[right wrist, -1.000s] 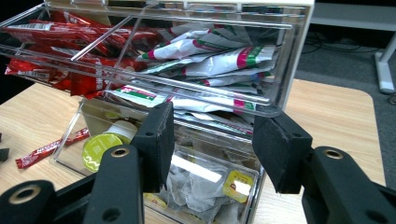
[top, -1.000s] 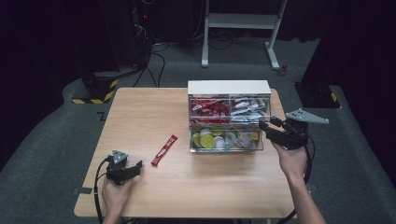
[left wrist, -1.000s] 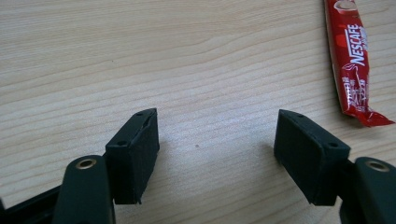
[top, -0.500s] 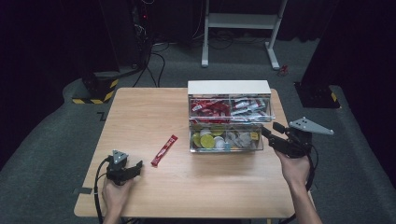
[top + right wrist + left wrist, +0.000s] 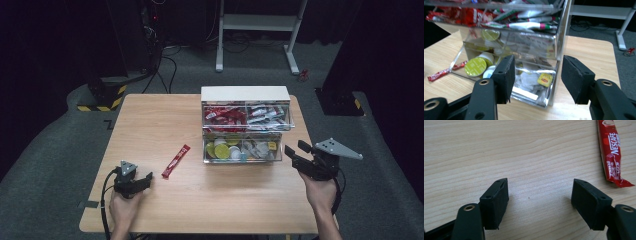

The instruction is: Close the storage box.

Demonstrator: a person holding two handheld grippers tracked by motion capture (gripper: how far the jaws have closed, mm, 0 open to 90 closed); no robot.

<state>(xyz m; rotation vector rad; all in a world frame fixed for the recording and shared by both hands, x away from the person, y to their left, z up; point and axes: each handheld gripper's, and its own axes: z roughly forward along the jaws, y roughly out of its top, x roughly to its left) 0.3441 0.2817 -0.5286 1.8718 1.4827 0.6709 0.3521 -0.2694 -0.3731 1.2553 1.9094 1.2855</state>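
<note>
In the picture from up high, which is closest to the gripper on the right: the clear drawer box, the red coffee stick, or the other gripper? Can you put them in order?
Measured from the right gripper:
1. Clear drawer box, just to its left, at the table's far middle.
2. Red coffee stick, lying flat on the wood left of the box.
3. Left gripper, farthest, near the table's front left edge.

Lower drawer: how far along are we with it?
Done: the lower drawer stands pulled out of the organizer. In hand: the right tongs have just been opening, nothing between them, beside its corner. Left: the red sachet lies on the table near the open left tongs.
</note>
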